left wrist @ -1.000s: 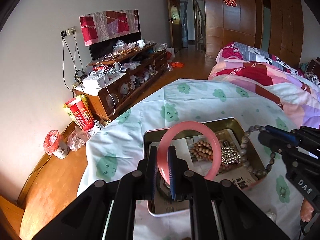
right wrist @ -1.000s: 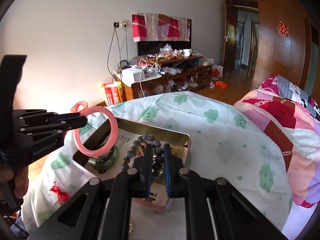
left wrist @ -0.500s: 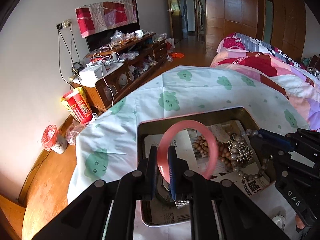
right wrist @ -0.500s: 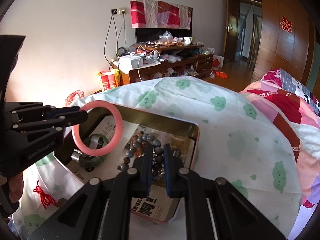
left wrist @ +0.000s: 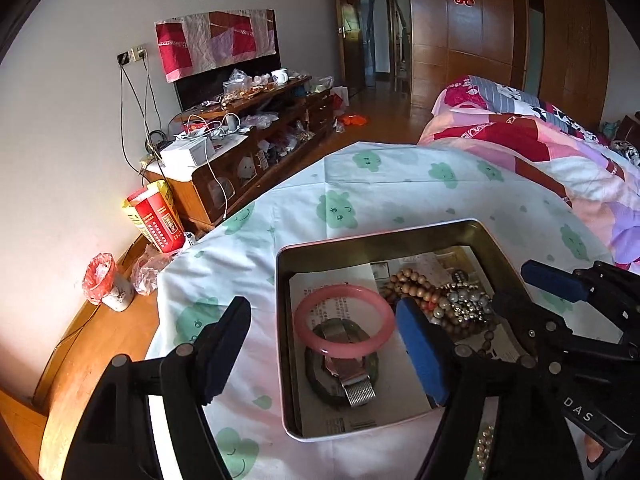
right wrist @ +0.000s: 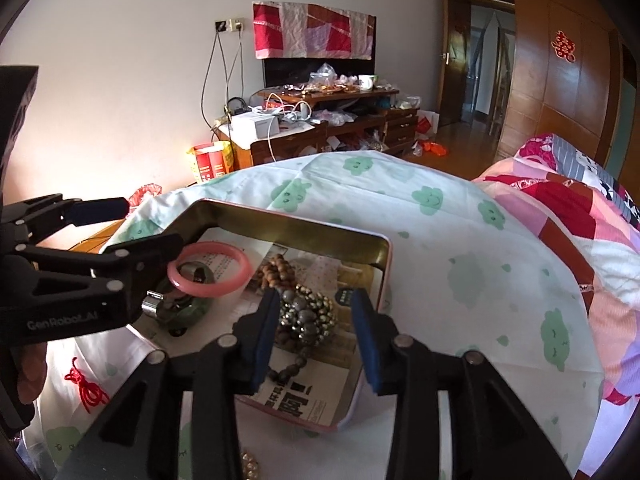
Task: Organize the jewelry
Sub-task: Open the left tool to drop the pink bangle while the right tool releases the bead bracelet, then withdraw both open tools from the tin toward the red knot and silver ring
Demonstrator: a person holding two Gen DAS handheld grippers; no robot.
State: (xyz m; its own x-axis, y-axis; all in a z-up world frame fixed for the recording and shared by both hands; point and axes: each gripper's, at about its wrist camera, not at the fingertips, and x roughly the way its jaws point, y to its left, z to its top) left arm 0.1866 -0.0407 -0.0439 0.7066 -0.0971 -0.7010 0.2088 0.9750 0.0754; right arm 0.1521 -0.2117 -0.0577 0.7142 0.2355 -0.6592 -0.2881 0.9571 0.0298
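Note:
An open metal tin lined with printed paper sits on the cloud-print cloth. A pink bangle lies flat in it, on top of a green bangle and a metal watch band. My left gripper straddles the pink bangle without touching it, its jaws opening wide. My right gripper hangs over the tin's right half with its jaws opening. Metallic beads and a dark bead string lie loose between its pads. Wooden beads rest beside them.
A red knotted cord and some gold beads lie on the cloth outside the tin. A cluttered wooden cabinet stands along the wall at the left, a patchwork quilt lies at the right. A hand holds the left gripper.
The left gripper opened and the pink bangle dropped flat into the tin. The right gripper opened and its bead string now lies in the tin.

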